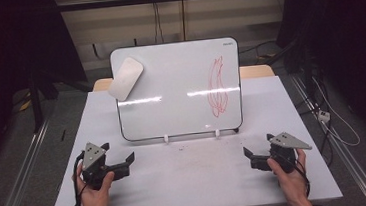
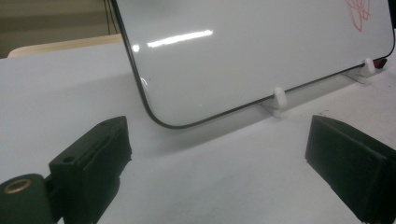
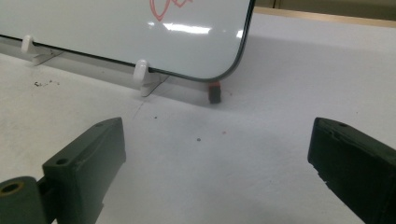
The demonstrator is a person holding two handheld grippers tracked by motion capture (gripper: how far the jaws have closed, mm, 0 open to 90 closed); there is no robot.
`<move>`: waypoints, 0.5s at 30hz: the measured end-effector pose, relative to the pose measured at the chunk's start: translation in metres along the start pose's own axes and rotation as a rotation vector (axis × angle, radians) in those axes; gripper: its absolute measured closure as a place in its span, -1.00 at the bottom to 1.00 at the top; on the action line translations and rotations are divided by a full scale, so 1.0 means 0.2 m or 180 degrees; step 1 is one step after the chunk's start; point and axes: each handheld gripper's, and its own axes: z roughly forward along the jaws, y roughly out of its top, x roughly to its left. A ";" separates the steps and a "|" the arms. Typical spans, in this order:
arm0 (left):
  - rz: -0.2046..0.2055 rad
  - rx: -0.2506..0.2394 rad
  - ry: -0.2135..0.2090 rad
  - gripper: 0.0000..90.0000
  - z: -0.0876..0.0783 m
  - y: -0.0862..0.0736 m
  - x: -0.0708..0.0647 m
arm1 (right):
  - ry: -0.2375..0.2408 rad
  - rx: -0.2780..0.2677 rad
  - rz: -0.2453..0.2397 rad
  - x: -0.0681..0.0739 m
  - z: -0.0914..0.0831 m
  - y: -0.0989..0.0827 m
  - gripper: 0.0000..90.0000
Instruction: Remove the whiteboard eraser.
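At the left, the left gripper (image 1: 121, 164) rests on the table (image 1: 193, 182) with its jaws wide apart and nothing between them, well short of the grey eraser (image 1: 125, 78) that clings to the upper left corner of the whiteboard (image 1: 169, 84). Farther right, the red scribble (image 1: 217, 87) stands unwiped on the board, so the wiping seems not yet begun. The right gripper (image 1: 254, 158) also sits on the table, jaws apart and empty, near a small marker (image 3: 214, 92) behind the board's lower corner.
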 end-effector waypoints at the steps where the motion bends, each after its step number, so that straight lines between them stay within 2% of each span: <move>1: -0.0009 -0.0004 -0.0004 -0.86 0.00 0.00 0.00 | -0.0010 -0.0010 -0.0002 0.00 0.00 0.00 -0.91; 3: 0.0009 0.0014 0.0003 -0.85 0.01 0.00 0.00 | 0.0000 -0.0006 0.0000 -0.01 0.00 0.00 -0.91; 6: 0.0028 0.0081 -0.0057 -0.82 0.02 0.00 -0.01 | 0.0004 0.0001 0.0021 -0.01 0.00 0.00 -0.91; 10: 0.0070 0.0078 -0.0136 -0.81 0.03 0.01 -0.01 | -0.0013 0.0023 0.0037 -0.02 0.01 0.00 -0.91; 11: 0.0080 0.0064 -0.0113 -0.81 0.05 0.01 -0.02 | 0.0000 0.0028 0.0034 -0.01 0.01 0.00 -0.91; 15: 0.0054 0.0112 -0.0154 -0.81 0.06 0.02 -0.03 | 0.0018 0.0020 0.0034 -0.01 0.01 0.00 -0.91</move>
